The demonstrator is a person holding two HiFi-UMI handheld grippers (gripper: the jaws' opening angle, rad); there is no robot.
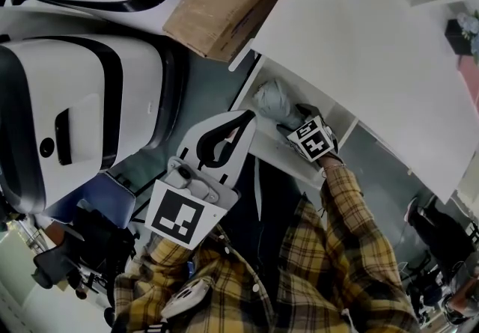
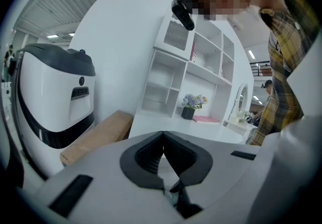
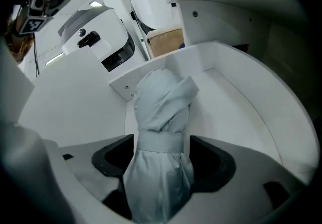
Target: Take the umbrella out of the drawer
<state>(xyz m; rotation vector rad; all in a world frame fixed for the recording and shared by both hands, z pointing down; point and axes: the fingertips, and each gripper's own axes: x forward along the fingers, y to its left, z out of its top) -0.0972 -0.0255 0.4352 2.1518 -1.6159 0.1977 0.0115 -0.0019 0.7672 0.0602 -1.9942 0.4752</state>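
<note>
A pale blue-grey folded umbrella [image 1: 273, 102] lies in the open white drawer [image 1: 308, 92] under the desk top. My right gripper [image 1: 289, 122] points steeply down into the drawer. In the right gripper view the umbrella [image 3: 163, 117], bound by its strap, stands between the jaws of this gripper [image 3: 163, 160]; the pads flank it without visibly pressing, so it is open. The drawer floor [image 3: 241, 112] shows white around it. My left gripper [image 1: 241, 120] hovers left of the drawer, near its front edge, with its pads [image 2: 151, 152] meeting and nothing between them.
A large white-and-black machine [image 1: 67, 122] stands to the left. A cardboard box [image 1: 224, 2] leans between it and the white desk top [image 1: 359, 47]. White shelves with a flower pot [image 2: 193, 101] rise behind the desk. Plaid sleeves fill the lower head view.
</note>
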